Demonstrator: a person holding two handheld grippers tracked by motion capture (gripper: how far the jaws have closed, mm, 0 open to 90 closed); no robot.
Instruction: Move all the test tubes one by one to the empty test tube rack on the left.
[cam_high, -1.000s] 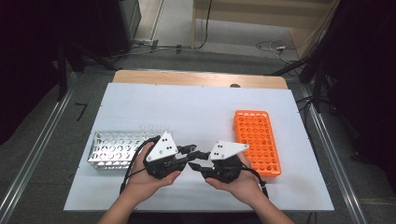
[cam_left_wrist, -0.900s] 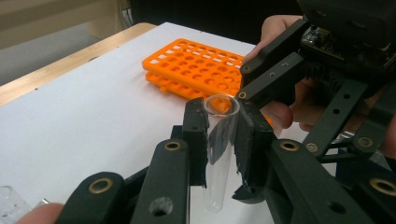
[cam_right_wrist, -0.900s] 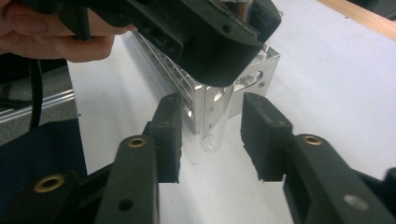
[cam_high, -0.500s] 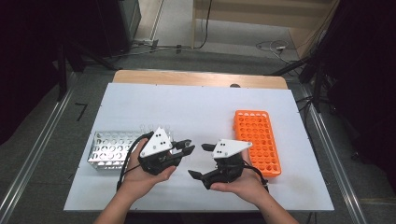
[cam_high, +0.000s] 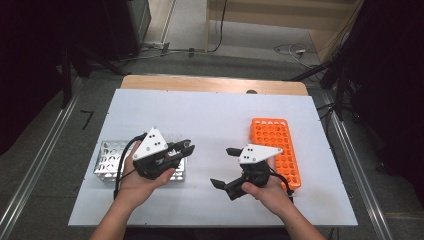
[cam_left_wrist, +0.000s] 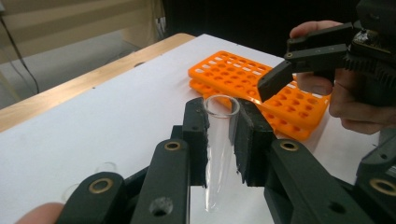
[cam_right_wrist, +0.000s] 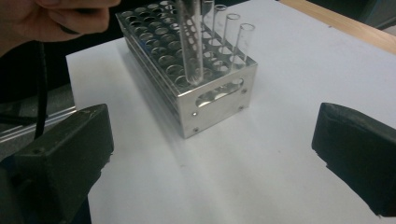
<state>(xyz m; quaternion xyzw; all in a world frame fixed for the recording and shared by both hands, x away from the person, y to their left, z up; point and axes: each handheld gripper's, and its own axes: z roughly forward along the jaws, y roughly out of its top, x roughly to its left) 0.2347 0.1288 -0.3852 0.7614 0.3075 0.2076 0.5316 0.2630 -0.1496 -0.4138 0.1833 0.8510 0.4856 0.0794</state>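
I see a flat white tabletop (cam_high: 210, 115) with a bare wooden strip along its far edge. Directly on it: a shiny perforated metal tube rack (cam_high: 107, 162) at left, an orange plastic grid rack (cam_high: 275, 137) at right, well apart.

The test tube (cam_left_wrist: 218, 140) was clear, glossy glass or plastic. The near-left rack (cam_right_wrist: 205, 88) was shiny polished metal; the right rack (cam_high: 276, 145) matt orange plastic. The table (cam_high: 210, 115) looked matt white.
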